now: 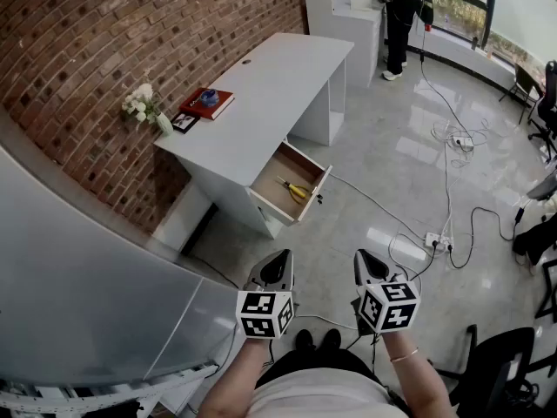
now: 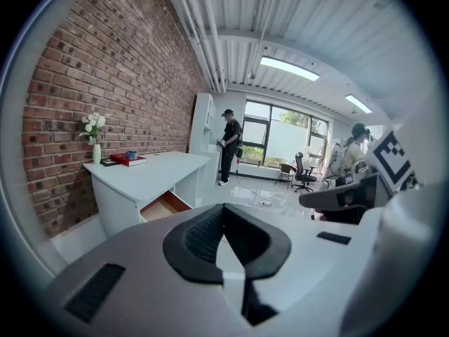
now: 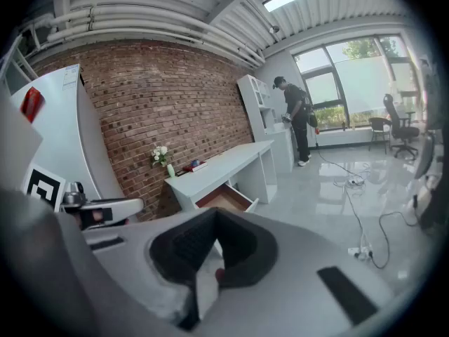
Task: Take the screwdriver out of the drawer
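Screwdriver with a yellow handle (image 1: 297,190) lies in the open wooden drawer (image 1: 271,193) under the white tabletop (image 1: 270,85); left gripper (image 1: 278,266) and right gripper (image 1: 367,265) hover closed and empty, well apart from it.

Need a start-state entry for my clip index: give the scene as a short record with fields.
drawer: open, pulled out of the white desk
screwdriver: yellow handle, lying inside the drawer, not yet taken
desk top: red book, vase of white flowers
left gripper: jaws together, empty, well short of the desk
right gripper: jaws together, empty, beside the left one
floor: cables and a power strip
background: a person standing by the windows
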A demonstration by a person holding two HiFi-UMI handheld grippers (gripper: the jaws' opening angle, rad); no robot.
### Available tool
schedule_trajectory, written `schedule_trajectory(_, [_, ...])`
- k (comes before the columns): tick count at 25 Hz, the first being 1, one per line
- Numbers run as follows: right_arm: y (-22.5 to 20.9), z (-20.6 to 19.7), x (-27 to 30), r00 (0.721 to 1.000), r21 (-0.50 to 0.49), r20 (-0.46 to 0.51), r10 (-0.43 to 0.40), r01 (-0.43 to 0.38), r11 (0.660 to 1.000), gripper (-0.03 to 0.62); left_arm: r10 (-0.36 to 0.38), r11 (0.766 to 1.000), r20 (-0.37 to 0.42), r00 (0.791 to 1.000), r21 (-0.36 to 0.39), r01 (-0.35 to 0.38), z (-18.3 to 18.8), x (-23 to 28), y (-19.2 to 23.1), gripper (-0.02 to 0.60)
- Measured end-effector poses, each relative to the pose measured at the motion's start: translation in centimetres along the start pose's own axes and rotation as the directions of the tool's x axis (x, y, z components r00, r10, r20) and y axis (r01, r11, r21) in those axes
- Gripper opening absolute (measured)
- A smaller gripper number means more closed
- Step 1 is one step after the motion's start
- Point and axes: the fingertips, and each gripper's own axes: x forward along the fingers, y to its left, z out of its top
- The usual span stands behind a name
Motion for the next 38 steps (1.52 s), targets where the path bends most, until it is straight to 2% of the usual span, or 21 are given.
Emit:
schedule_trajectory(13, [-1.2,-0.1,-0.9,1.000,0.003,0.024,0.007,-0.007,1.000,0.002,0.016,1.000,-0.011,1.000,-0.007,-0.016,-0.9,-0.1,-1.5,-0.008])
schedule_trajectory(22, [-2.0,-0.3,-1.5,1.000,-0.014,0.007,0.012,-0.012,1.000,0.006,0.027,1.000,-0.014,1.000,0.003,-0.026,-1.0,0.0,-3.0,-0.008])
schedule_trajectory(28, [-2.7,-0.4,-1.7,1.000,-0.056,-0.009,-0.012,0.011,0.998,0.054,0.025,1.000,-0.020,0.999,0.002,-0.025,-1.2,0.3,-3.7,-0.008])
schedule_trajectory(33, [-3.2,-0.7,-2.2,1.000,-0.053,-0.012,-0.010,0.010,0.999,0.086,0.018,1.000,-0.013,1.000,0.004,-0.018,-1.2,0.5,-4.6,-0.008])
schedule_trajectory(38, [-3.9,-0.6,-2.8,0.999,-0.096,-0.007,-0.054,0.053,0.994,0.117,0.012,1.000,-0.012,1.000,0.000,-0.012,-1.3,0.6,-5.1,-0.008])
